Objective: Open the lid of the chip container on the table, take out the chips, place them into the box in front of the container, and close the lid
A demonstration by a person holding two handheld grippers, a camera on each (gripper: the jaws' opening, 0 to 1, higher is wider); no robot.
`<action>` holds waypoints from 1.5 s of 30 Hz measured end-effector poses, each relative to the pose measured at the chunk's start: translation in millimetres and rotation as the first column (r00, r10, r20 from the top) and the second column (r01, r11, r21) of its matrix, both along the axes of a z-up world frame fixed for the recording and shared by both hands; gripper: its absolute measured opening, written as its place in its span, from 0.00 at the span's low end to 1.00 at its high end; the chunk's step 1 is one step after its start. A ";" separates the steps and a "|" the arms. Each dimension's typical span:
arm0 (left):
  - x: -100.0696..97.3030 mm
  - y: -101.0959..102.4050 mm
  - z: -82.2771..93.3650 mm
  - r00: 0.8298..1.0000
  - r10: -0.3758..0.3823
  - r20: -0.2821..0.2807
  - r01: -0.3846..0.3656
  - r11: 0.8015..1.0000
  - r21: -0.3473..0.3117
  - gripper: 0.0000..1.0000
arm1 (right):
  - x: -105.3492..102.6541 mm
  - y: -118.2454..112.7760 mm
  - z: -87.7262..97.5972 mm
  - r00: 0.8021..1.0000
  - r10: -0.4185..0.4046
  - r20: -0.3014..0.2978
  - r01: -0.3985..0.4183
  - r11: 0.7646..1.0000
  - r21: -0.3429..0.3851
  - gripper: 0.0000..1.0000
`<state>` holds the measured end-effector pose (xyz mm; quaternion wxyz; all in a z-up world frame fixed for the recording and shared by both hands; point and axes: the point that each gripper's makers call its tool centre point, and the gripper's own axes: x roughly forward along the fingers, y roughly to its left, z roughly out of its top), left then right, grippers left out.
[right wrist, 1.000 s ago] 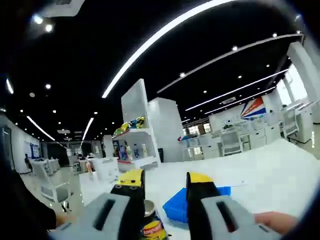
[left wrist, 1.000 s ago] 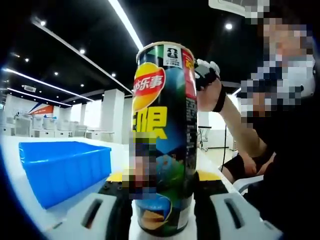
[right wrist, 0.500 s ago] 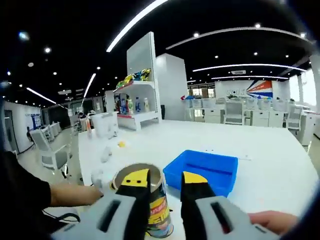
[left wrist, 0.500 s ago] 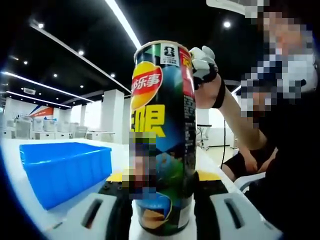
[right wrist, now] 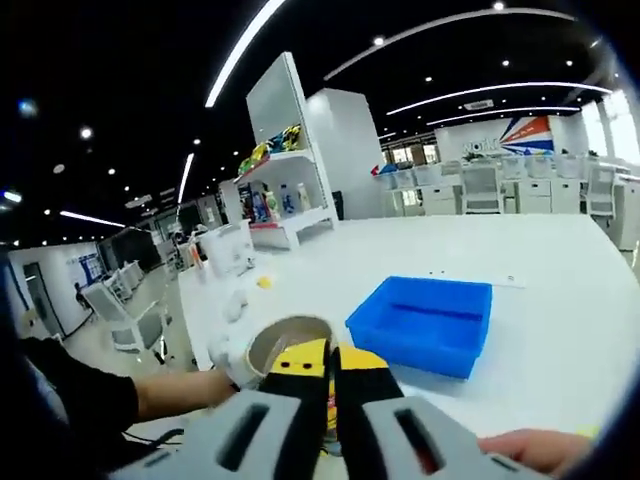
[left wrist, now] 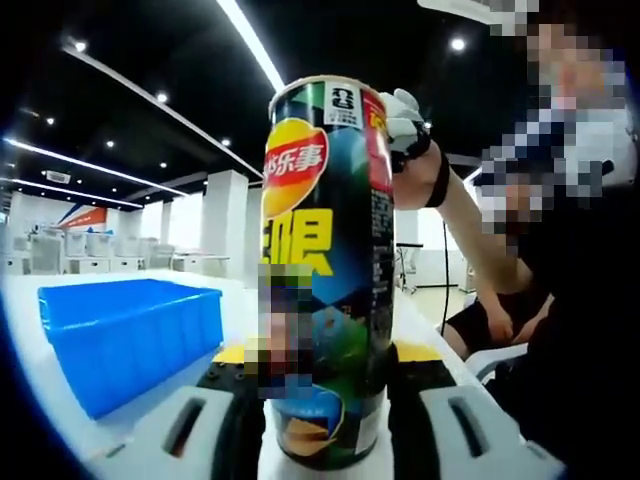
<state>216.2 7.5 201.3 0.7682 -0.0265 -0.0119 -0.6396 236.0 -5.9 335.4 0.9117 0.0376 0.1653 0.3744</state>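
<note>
The tall chip can (left wrist: pixel 325 260) stands upright on the white table, with my left gripper (left wrist: pixel 325 362) shut around its lower body. In the right gripper view I look down on the can's round top rim (right wrist: pixel 285 335). My right gripper (right wrist: pixel 335 362) has its yellow-tipped jaws pressed together right at the near edge of that rim. I cannot tell whether they pinch the lid. The blue box (right wrist: pixel 425 320) lies on the table just beyond the can; in the left gripper view the blue box (left wrist: pixel 125 335) is to the can's left.
A person in dark clothes sits at the right, one white-gloved hand (left wrist: pixel 405 120) beside the can's top. Another gloved hand (right wrist: pixel 228 362) reaches in from the left. The white table (right wrist: pixel 520 260) stretches far around the box. Shelves (right wrist: pixel 285 195) stand behind.
The right gripper's jaws have gone from apart to pressed together, and that gripper has come lower over the can's rim. The left gripper still grips the can, which has barely shifted.
</note>
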 end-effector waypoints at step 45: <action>-7.9 1.6 4.4 0.997 -0.024 0.079 -0.001 0.953 0.302 0.47 | 4.7 -78.7 -63.0 0.982 -0.097 -0.164 0.087 0.994 -0.065 0.00</action>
